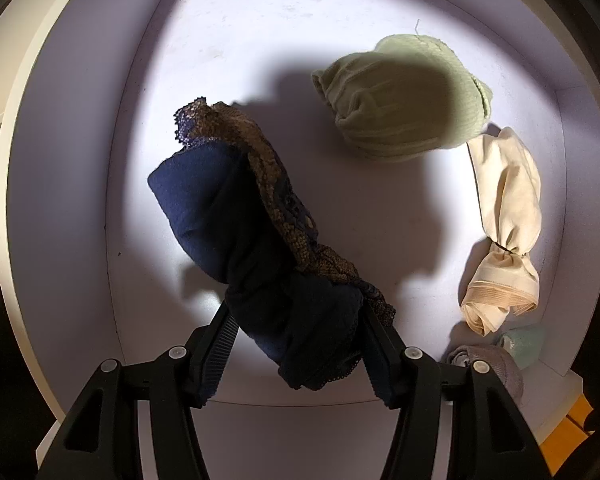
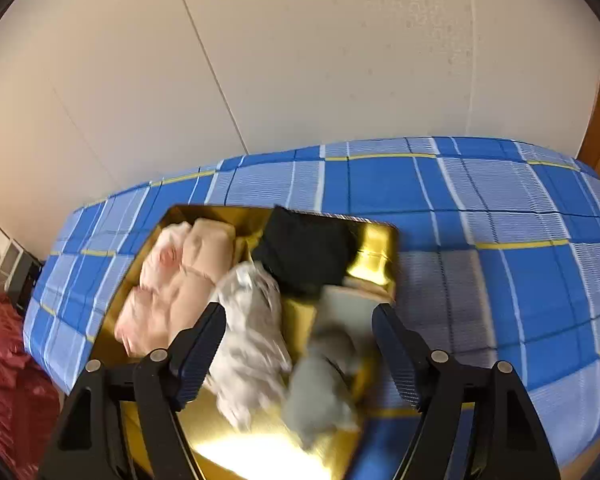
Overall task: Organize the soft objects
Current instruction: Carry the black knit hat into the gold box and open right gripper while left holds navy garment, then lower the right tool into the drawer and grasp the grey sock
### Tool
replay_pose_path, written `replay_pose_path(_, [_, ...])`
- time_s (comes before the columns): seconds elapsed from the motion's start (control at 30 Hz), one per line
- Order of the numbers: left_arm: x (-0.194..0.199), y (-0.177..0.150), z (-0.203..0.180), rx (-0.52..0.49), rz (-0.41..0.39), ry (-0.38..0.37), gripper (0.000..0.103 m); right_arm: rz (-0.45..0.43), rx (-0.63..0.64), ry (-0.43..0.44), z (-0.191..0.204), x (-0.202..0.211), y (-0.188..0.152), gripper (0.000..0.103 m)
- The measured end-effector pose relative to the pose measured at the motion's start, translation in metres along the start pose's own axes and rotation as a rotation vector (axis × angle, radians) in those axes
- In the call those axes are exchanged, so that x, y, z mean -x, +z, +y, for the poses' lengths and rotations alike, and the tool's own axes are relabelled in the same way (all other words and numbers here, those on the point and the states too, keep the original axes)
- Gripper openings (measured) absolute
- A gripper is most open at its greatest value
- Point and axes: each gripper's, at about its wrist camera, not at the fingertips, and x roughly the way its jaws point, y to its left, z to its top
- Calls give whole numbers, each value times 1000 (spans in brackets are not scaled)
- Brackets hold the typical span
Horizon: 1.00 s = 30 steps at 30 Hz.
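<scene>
Risk first: loose brown-and-blue lace edging [image 1: 276, 204] trailing off the rolled navy cloth bundle [image 1: 236, 248], liable to snag or unroll if dropped carelessly into the pale drawer [image 1: 80, 160]. Left gripper [image 1: 296, 340] pointing straight down, clamped on that bundle's lower end, above the drawer floor, left of the rolled pale-green cloth [image 1: 404, 100] and cream roll [image 1: 504, 220]. Right gripper [image 2: 300, 348] angled down over the shiny gold box [image 2: 376, 256], jaws wide, nothing pinched; blurred white garment [image 2: 252, 320] and grey roll [image 2: 320, 396] below.

Rolled garments [image 2: 188, 280] in box [image 2: 380, 240], box on bed [image 2: 500, 220]
</scene>
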Motion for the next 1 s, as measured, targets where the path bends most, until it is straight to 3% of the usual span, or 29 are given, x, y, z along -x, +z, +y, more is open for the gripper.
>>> replay_pose_path(0.3, [0, 0, 4, 7, -3, -16, 59, -23, 30, 59, -23, 50, -77, 77])
replay_pose_path(0.5, [0, -3, 12, 41, -1, -57, 59, 33, 33, 115, -31, 61, -147, 77])
replay_pose_path(0.8, [-1, -9, 23, 63, 3, -90, 59, 292, 34, 123, -28, 2, -243, 77])
replay_pose_path(1.0, [-1, -18, 35, 94, 10, -122, 59, 534, 194, 64, -5, -50, -298, 77])
